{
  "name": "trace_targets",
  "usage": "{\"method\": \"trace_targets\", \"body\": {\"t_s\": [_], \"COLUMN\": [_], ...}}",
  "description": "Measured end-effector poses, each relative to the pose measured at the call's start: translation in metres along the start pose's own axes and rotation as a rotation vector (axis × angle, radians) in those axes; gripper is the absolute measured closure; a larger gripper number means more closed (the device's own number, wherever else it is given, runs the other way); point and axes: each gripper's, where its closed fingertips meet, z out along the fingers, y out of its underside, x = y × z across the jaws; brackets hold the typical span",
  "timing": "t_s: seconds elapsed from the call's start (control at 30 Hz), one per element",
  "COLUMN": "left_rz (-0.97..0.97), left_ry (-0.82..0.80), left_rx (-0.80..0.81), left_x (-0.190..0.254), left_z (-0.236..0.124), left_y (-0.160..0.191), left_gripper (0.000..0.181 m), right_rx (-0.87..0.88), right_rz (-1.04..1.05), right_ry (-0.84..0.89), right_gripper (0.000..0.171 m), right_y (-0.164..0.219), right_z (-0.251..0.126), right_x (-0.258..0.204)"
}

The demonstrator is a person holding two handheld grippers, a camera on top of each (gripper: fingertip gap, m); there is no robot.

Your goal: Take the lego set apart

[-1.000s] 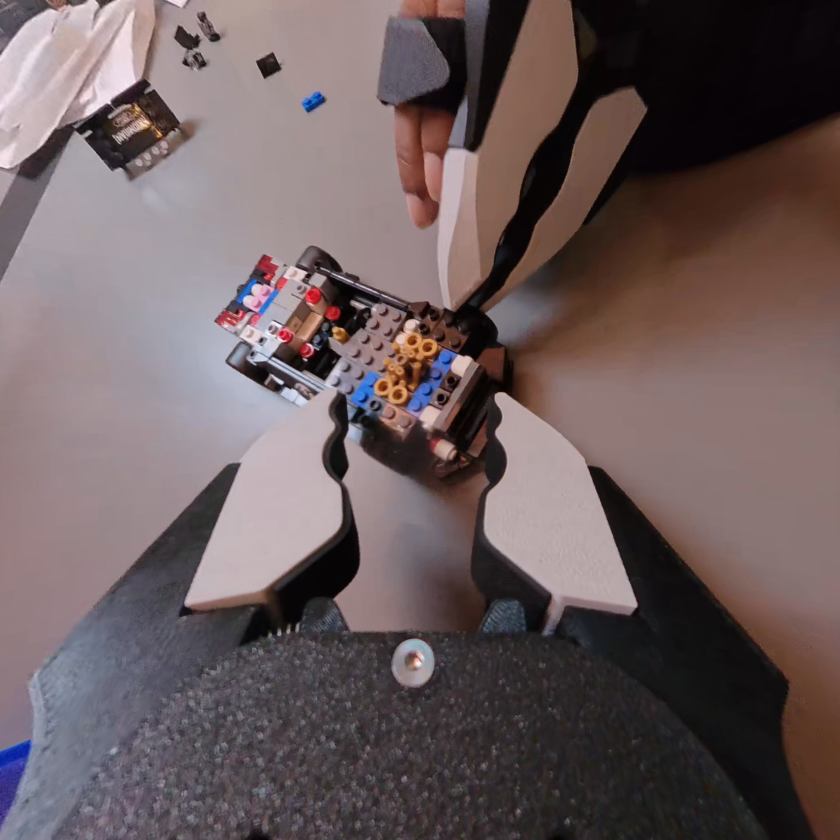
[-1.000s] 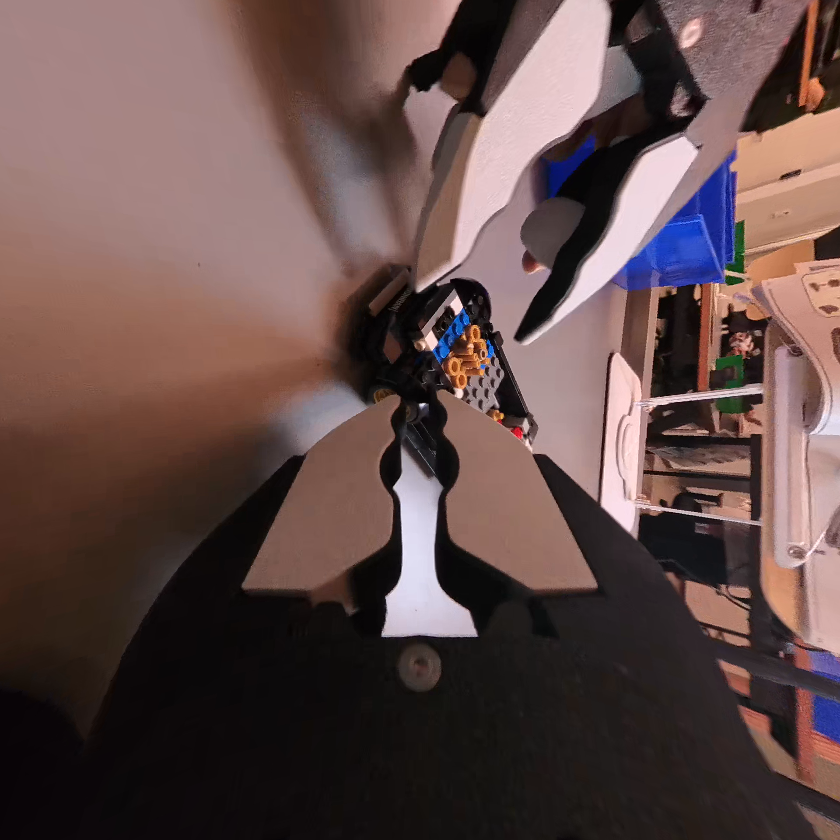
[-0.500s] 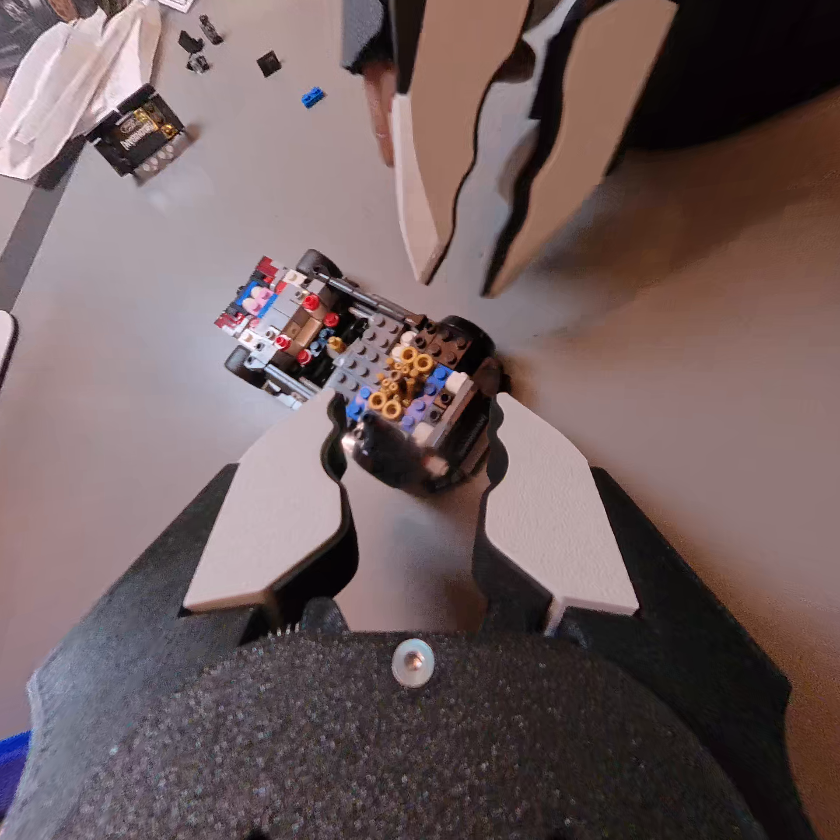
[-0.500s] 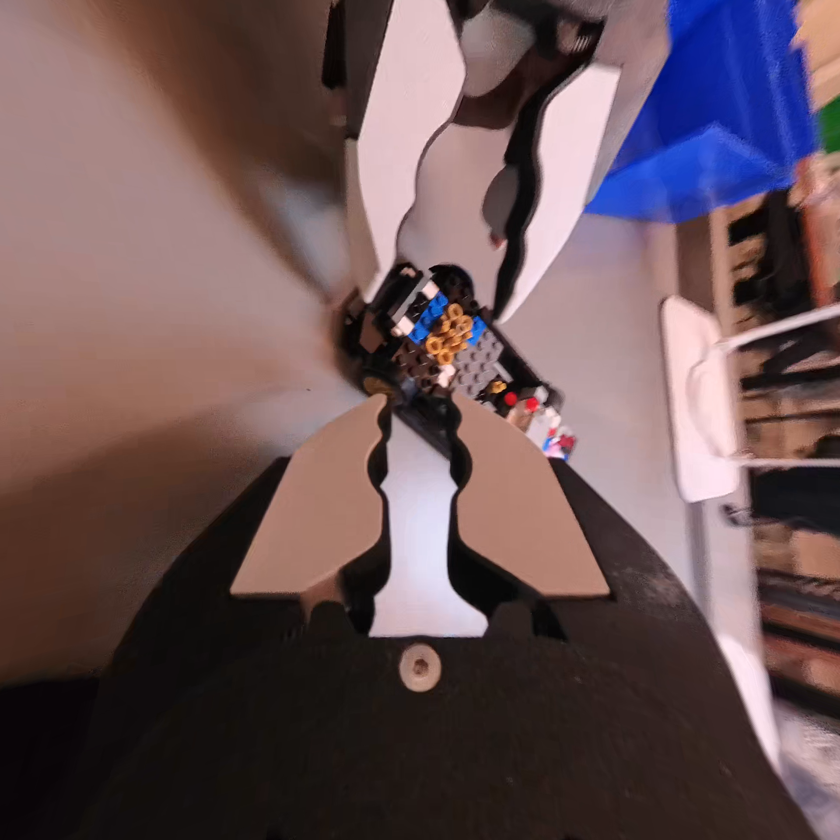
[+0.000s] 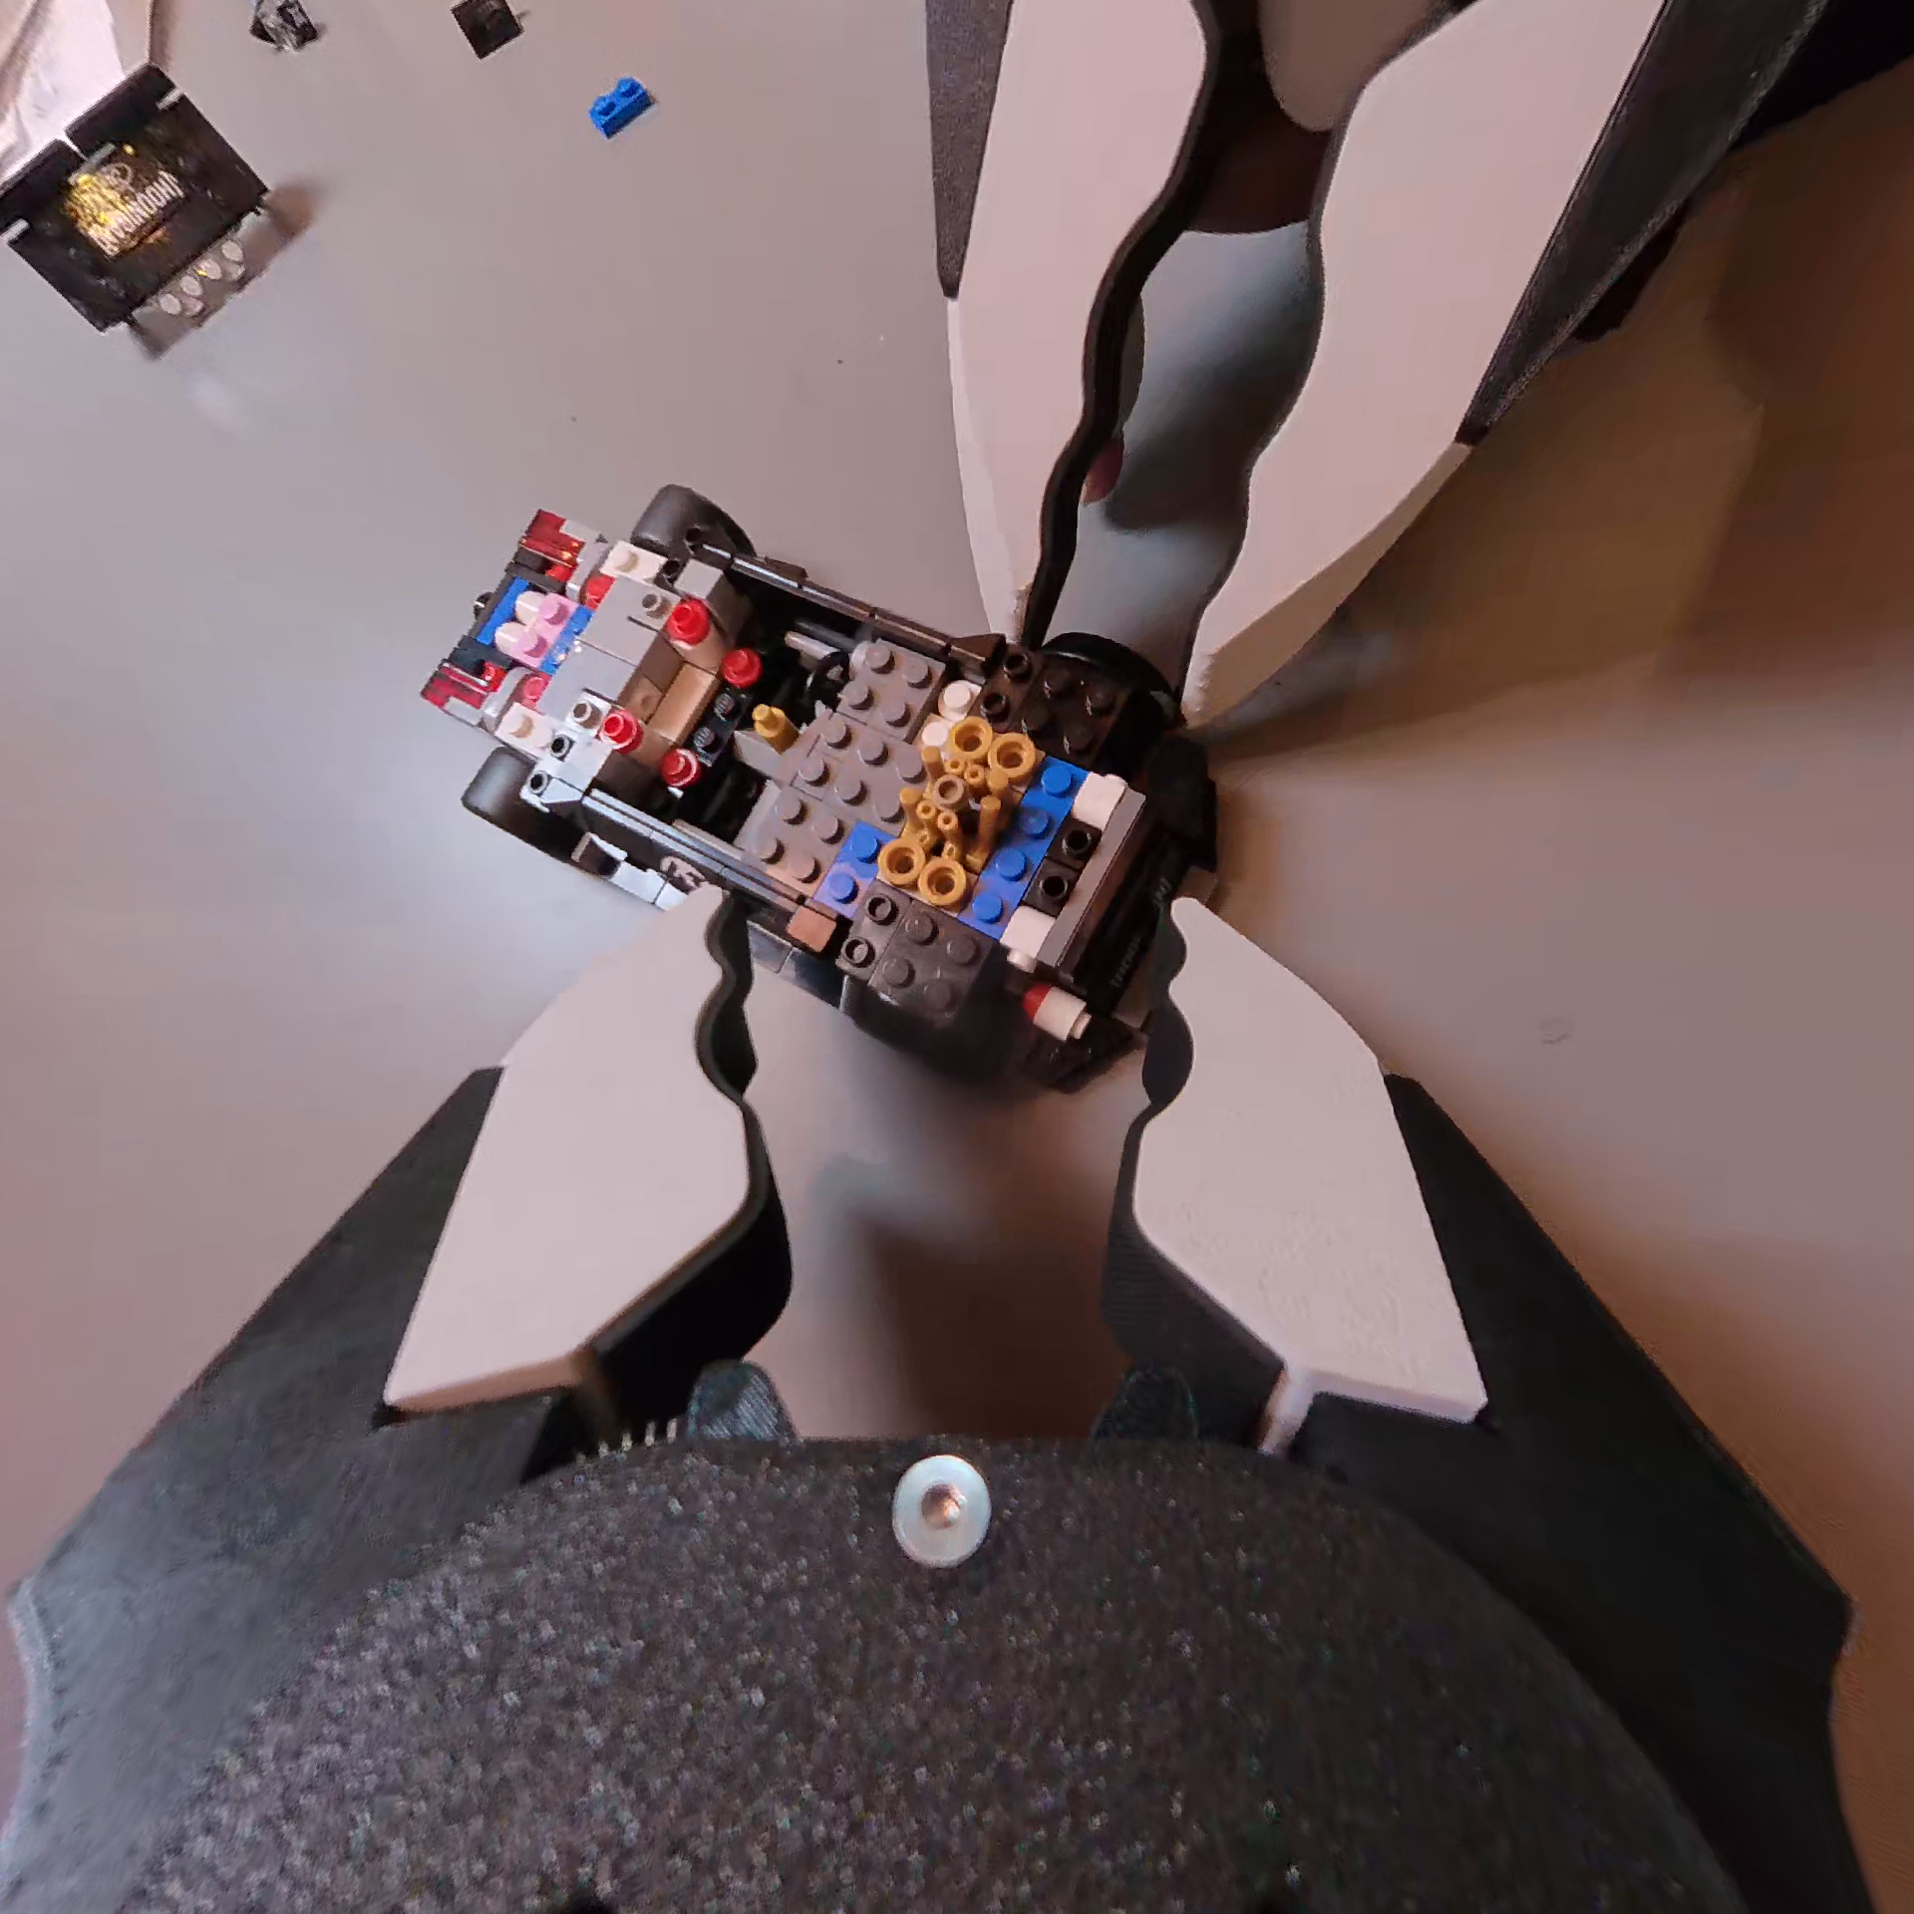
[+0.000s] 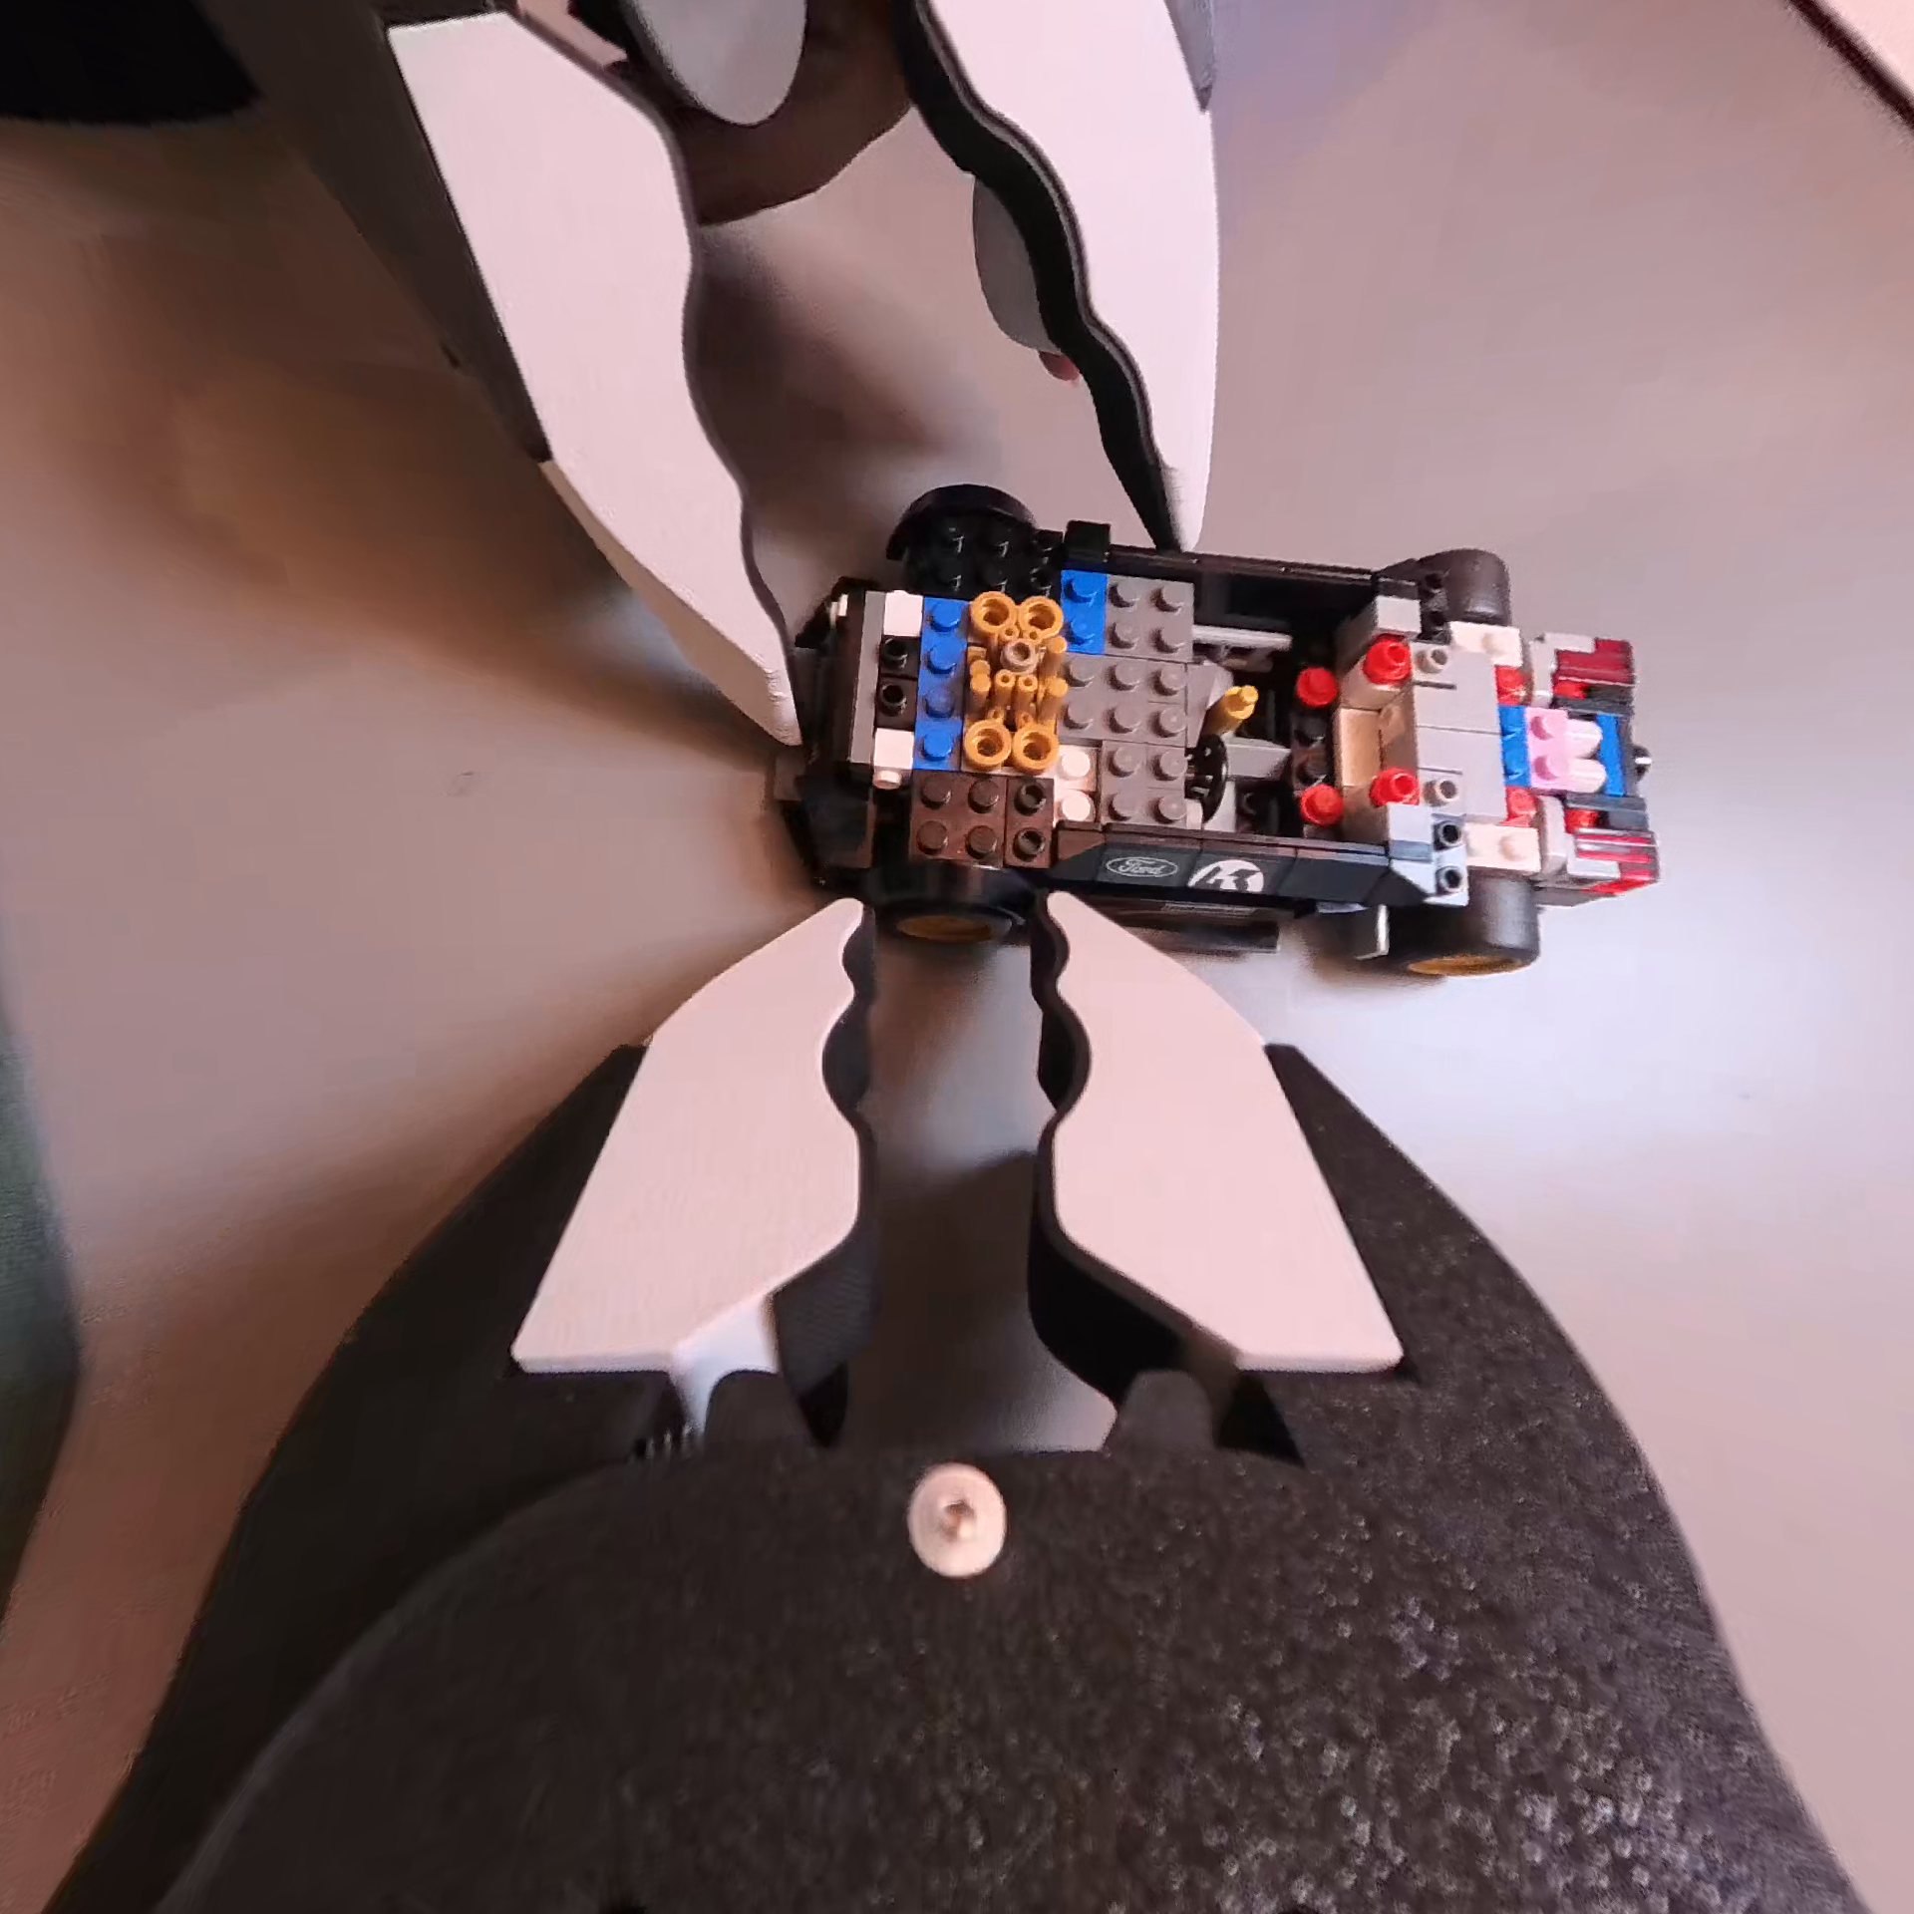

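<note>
Left gripper (image 5: 948, 937): its two white fingers are spread wide, one on each side of the lego car's front end. The fingertips sit just beside the car; whether they touch it is hard to tell.
Right gripper (image 6: 948, 917): its fingers are apart with a smaller gap. The tips sit one on each side of the car's front wheel (image 6: 948, 917), low on the car's near side. I cannot tell if they press on it.
Right gripper from the left wrist view (image 5: 1113, 663): it comes at the car from the far side, tips down by the car's black front corner.
Left gripper from the right wrist view (image 6: 984, 632): one fingertip is at the car's front end, the other at the car's far edge.
Lego car (image 5: 829, 787): it sits on its wheels on the grey table (image 5: 311, 932), between the two grippers. Its roof is off, so the inside shows.
Gold pieces (image 6: 1018, 684): a bunch of little gold tubes and rings stands near the car's front, with blue bricks beside them.
Back of the car (image 6: 1554, 751): red, pink, white and grey bricks.
Loose blue brick (image 5: 624, 106): lies on the table, well apart from the car.
Small black pieces (image 5: 484, 12): farther off past the blue brick.
Black box (image 5: 129, 223): lies on the table, well apart from the car's back end.
</note>
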Motion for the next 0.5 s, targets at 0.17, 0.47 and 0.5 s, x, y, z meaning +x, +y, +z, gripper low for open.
{"method": "trace_targets", "body": {"t_s": [0.17, 0.47, 0.5], "left_rz": [-0.021, -0.021, -0.033], "left_ry": [-0.016, -0.095, -0.085], "left_rx": [0.0, -0.05, -0.043], "left_x": [0.0, -0.004, -0.003], "left_z": [0.0, 0.0, 0.0], "left_y": [-0.001, -0.005, -0.005], "left_gripper": [0.108, 0.11, 0.11], "right_rx": [0.018, 0.087, 0.093], "right_rz": [0.018, -0.081, -0.05], "right_ry": [-0.029, 0.067, 0.046], "right_gripper": [0.144, 0.146, 0.146], "right_y": [-0.003, -0.012, -0.012], "right_z": [-0.002, -0.01, -0.01], "right_x": [0.0, 0.003, 0.003]}}
